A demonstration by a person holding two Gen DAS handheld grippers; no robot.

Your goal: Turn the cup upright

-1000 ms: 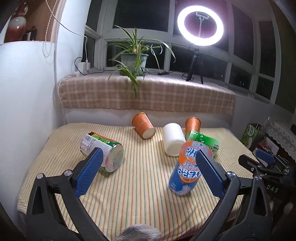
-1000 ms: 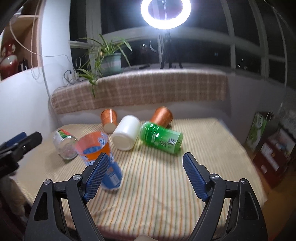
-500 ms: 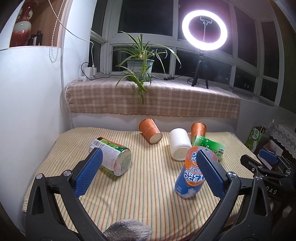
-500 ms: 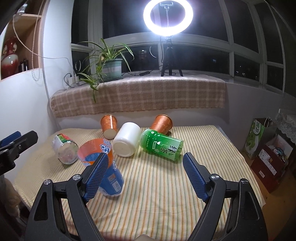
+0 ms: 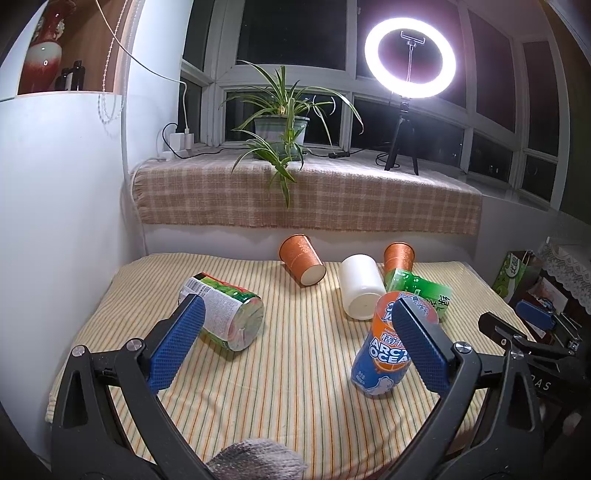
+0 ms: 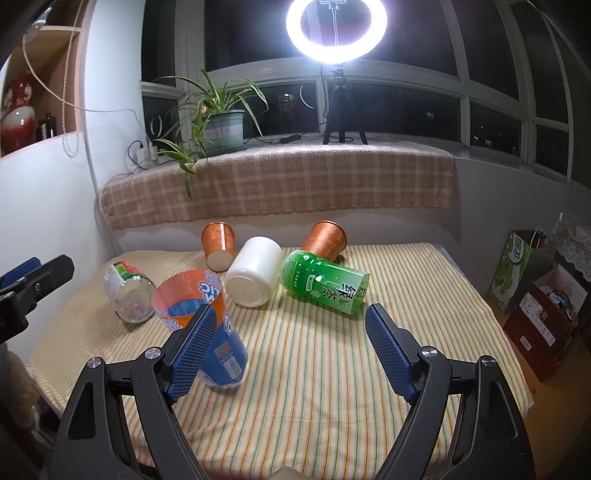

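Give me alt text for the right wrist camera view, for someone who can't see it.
Open tongs hover over a striped table where an orange-and-blue cup stands upright at near left. Behind it lie a clear cup, a white cup, a green cup and two orange cups, tipped over, below a ring light.

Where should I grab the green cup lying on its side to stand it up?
Grip the green cup across its round body near the middle, coming from above with the right gripper. It lies sideways, so both curved sides are exposed.
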